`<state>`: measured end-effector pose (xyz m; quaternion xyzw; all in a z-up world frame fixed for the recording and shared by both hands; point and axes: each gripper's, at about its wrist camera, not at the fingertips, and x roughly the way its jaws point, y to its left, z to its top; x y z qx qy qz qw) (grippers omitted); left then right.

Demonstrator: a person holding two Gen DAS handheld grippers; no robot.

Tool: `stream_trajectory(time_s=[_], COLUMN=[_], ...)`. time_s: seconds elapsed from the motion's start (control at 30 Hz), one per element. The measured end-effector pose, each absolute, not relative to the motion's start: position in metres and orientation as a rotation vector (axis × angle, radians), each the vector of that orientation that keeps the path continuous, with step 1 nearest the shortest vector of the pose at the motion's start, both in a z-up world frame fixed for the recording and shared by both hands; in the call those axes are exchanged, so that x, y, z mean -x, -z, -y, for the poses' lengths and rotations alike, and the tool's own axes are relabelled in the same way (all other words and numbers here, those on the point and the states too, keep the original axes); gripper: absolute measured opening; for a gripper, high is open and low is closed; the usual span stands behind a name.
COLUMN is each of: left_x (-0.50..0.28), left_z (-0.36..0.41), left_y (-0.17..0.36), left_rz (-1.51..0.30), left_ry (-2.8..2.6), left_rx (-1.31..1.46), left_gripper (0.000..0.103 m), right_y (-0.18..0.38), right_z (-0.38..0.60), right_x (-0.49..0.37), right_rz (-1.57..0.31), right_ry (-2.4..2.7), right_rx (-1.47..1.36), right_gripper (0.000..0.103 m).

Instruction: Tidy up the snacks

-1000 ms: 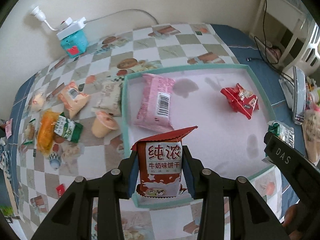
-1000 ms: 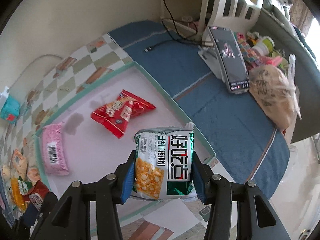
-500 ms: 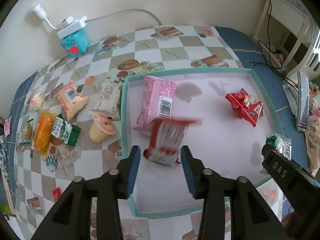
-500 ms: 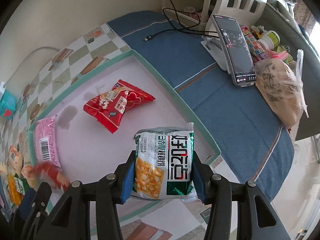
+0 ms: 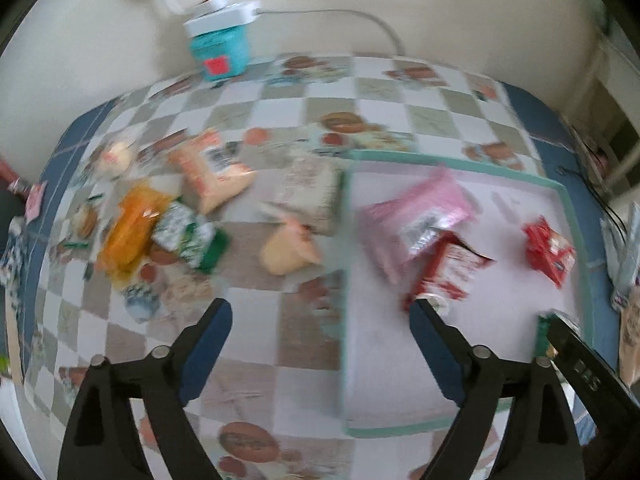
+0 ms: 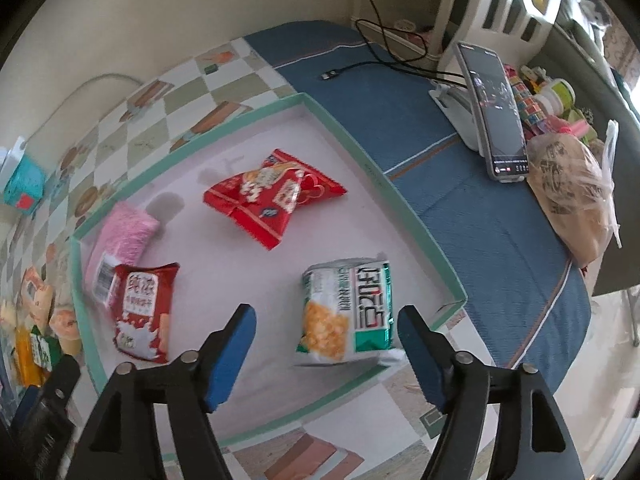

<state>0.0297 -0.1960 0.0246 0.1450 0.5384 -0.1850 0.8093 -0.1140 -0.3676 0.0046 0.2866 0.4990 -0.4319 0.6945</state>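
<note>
Now both tongs wide, packets released into tray

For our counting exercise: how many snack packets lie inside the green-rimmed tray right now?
4. The pink packet is in the far-left corner, the milk biscuit packet beside it, the red packet mid-tray, and the green-and-white packet nearest the right gripper.

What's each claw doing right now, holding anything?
Left claw: open, holding nothing.
Right claw: open, holding nothing; the green and white snack packet sits between its fingers, released over the tray.
</note>
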Motion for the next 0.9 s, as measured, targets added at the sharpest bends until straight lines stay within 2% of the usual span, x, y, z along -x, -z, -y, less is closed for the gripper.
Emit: stream_trajectory(time_s=[0.07,0.17,0.33,0.43,0.9], left_x=[-0.039,-0.054,-0.08,-0.089,-0.097], left_z=[0.183,0.158,0.106,0.075,-0.007], left_y=[-0.024,-0.022,-0.023,-0.029,-0.044], left_rz=[-1.158,-1.172,-1.205,-1.192,-1.162], left_ry=[0.351,0.279,0.168,0.112,0.019], left_rx=[-0.3,-0.285,-0.199,-0.152,-0.044], left_gripper=[0.093,0.095,0.097,0.097,0.097], right_y=[-0.006,-0.011,-0.019,-0.024,-0.039], right_z=[0.361,0.348,0.324,0.307,0.227], right_x=[0.109,0.099,0.081,0.071,0.042], right_rz=[-1.116,-1.113,-1.1,-1.085,-1.029], right_ry=[0.954,0.933,0.885,0.843,0.662], right_rx=[-0.617,-0.58,-0.517,-0.5,-0.419], right_gripper=[0.08,0.088,0.09,0.103,0.103])
